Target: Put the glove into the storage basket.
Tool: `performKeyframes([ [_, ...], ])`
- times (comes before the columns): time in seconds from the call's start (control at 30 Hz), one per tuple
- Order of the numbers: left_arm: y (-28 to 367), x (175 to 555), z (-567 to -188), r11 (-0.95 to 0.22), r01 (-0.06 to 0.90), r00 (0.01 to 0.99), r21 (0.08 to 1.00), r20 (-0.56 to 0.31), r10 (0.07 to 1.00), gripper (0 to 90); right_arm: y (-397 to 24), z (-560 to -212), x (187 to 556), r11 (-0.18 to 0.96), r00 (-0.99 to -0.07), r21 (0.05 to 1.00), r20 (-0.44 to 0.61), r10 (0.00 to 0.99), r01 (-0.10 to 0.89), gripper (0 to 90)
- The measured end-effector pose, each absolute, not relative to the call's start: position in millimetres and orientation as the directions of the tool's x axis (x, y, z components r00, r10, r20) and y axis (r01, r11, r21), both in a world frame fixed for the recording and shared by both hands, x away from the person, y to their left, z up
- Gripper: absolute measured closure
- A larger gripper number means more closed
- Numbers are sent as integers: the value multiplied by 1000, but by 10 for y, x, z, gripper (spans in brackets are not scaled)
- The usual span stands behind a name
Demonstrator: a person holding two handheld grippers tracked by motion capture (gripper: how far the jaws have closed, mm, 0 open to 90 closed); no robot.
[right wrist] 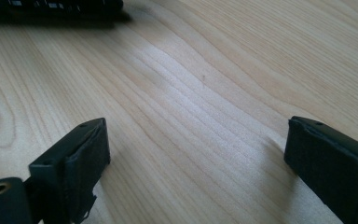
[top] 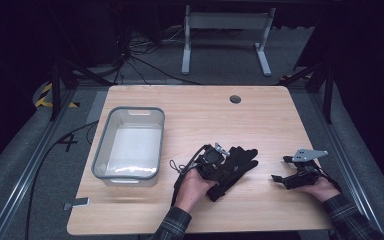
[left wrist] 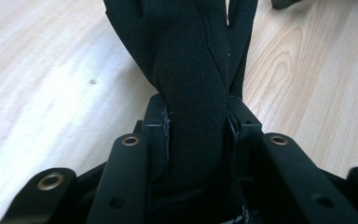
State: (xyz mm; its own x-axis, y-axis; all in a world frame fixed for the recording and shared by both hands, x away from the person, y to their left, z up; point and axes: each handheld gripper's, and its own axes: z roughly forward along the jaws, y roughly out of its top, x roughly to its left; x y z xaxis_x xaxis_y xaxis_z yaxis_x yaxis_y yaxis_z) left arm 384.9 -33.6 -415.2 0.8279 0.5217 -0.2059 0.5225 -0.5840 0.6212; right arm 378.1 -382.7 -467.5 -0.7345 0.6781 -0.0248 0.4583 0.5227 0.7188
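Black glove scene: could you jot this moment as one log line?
left gripper: shut on black glove | right gripper: open, nothing between | clear bin: on table

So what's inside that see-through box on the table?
The clear bin looks empty; its pale bottom shows through. The black glove lies outside it, pinched in the left gripper. Nothing covers the bin.

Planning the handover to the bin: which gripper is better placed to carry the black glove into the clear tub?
Left. The left gripper is already shut on the black glove and sits nearer the clear tub. The right gripper is open and rests on the table's far side.
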Motion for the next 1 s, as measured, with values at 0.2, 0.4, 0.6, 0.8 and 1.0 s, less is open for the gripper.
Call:
performKeyframes([
  [0.2,-159,3869,-3927,-562,530,812,636,-189,552,672,-3826,-4676,3786,522,-733,720,-26,680,458,71],
  [0.4,51,3910,-3711,-535,537,792,652,-172,586,672,-3826,-4676,3786,522,-733,720,-26,680,458,71],
  [0.6,337,3975,-3512,-502,556,758,663,-156,633,671,-3826,-4676,3786,522,-733,720,-26,680,458,70],
  [0.8,676,4033,-3362,-451,581,708,677,-147,691,671,-3826,-4677,3786,521,-733,720,-26,680,458,71],
  [1.0,964,4067,-3294,-411,603,662,683,-142,736,671,-3826,-4677,3786,521,-733,720,-26,680,458,71],
])
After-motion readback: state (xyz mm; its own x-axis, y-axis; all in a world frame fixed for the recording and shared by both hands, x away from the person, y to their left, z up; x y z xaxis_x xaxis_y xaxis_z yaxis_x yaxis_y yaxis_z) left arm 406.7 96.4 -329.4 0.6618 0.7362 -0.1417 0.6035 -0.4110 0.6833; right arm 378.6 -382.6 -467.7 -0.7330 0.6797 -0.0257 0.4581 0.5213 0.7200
